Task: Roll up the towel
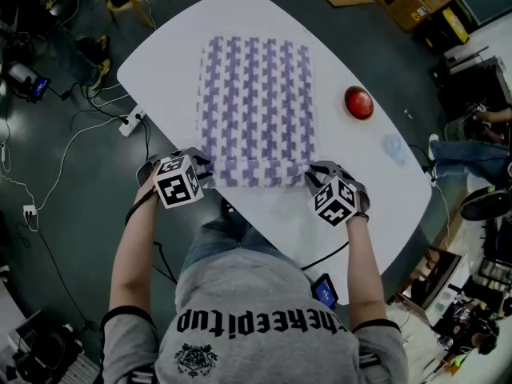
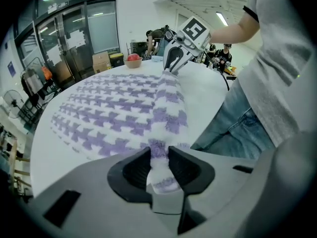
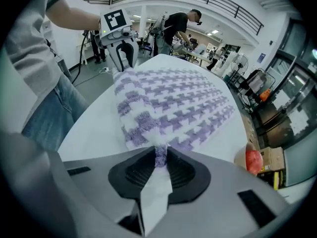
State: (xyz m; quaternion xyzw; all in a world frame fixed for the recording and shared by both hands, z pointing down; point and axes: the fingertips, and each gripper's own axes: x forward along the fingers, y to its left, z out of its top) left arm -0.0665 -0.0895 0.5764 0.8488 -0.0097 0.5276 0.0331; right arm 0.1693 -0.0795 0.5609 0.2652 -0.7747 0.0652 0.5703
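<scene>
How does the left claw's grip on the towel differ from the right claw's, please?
The left claw holds a thick bunch of towel at its near left corner; the right claw pinches a thin fold at the near right corner. The left claw's jaws stand wider apart than the right claw's. Both grip the towel's rolled near edge.
</scene>
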